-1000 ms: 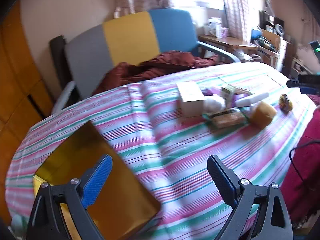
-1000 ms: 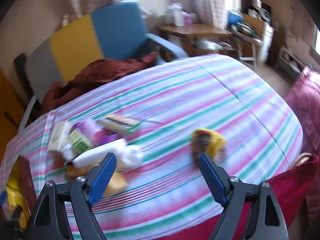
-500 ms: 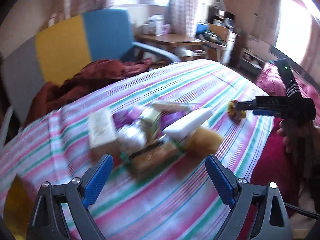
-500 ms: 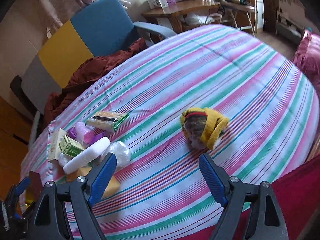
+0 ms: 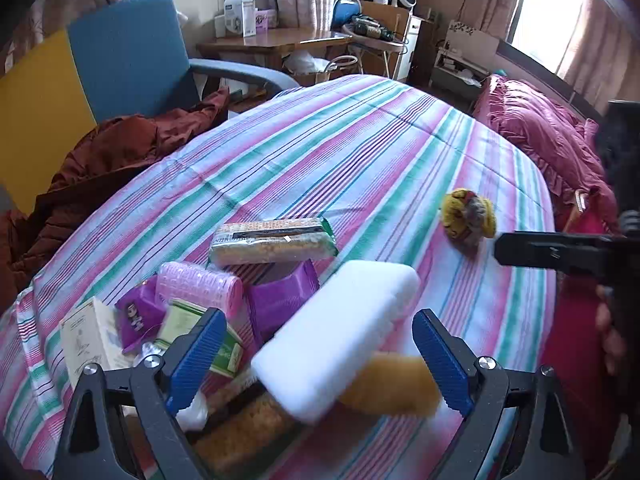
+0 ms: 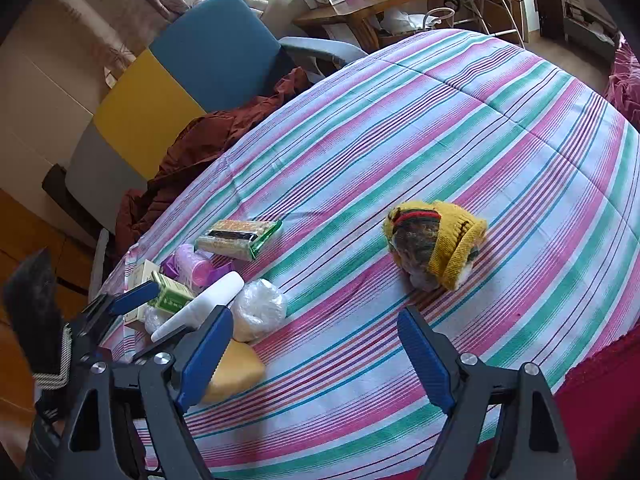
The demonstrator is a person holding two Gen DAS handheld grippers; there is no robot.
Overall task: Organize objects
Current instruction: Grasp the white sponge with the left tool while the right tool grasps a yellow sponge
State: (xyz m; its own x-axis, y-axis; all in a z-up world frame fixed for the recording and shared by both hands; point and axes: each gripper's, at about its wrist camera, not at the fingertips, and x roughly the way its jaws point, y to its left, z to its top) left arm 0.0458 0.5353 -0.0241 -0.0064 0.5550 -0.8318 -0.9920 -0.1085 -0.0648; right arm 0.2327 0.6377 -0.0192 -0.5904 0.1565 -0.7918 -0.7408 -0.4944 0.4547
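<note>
Clutter is lying piled at lower left of the striped bed (image 6: 460, 128); the left gripper (image 5: 316, 354), spread wide, is straddling the white foam block (image 5: 340, 332) and should be centring before squeezing. The right gripper (image 6: 314, 354) is hovering spread, short of the yellow knitted toy (image 6: 434, 242).

Yellow sponge (image 5: 390, 386) blurred, half under white block (image 5: 340, 338)

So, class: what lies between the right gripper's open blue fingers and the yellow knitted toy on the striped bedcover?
Only bare striped bedcover lies between the right gripper and the yellow knitted toy, as the right wrist view shows.
</note>
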